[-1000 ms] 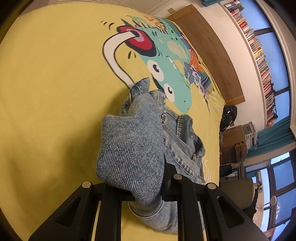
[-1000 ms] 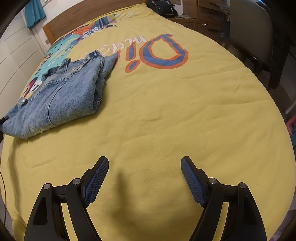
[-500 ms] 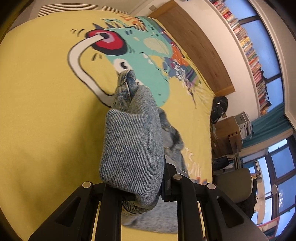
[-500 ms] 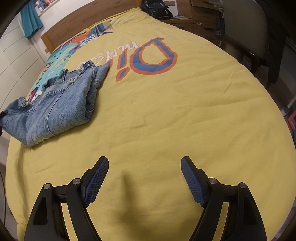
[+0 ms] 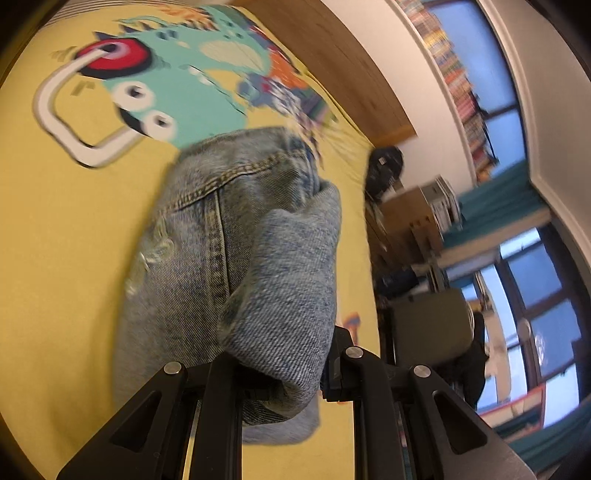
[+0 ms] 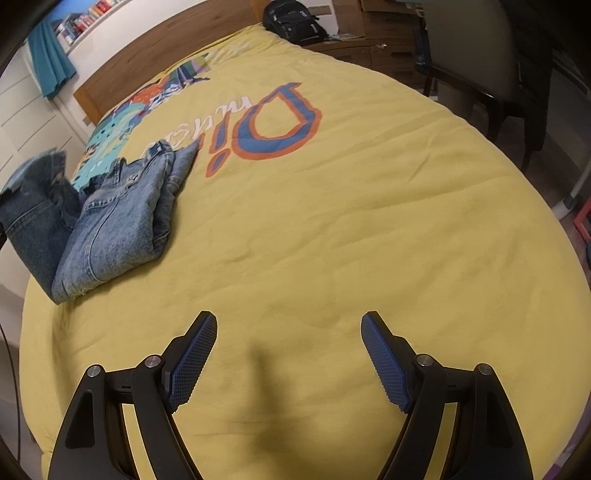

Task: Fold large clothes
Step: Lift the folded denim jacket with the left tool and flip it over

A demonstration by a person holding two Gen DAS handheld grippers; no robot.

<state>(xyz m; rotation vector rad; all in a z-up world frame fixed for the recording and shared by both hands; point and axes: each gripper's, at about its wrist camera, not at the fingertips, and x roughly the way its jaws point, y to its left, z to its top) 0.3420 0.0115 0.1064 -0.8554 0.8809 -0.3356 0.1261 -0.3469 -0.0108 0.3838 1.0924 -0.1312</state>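
Faded blue denim jeans lie partly folded on the yellow bedspread, near its left edge as the right wrist camera sees it, beside the teal cartoon creature print. One end of the jeans is raised off the bed: in the left wrist view a thick roll of denim fills the gap between the fingers of the left gripper, which is clamped on it, the rest of the garment trailing down onto the cover. This view is motion-blurred. The right gripper hangs over bare bedspread well apart from the jeans, its blue ribbed pads spread wide and gripping nothing. Large orange-and-blue lettering is printed mid-cover. Beyond the bed stand a wooden headboard, a black backpack, a chair and a bookshelf.
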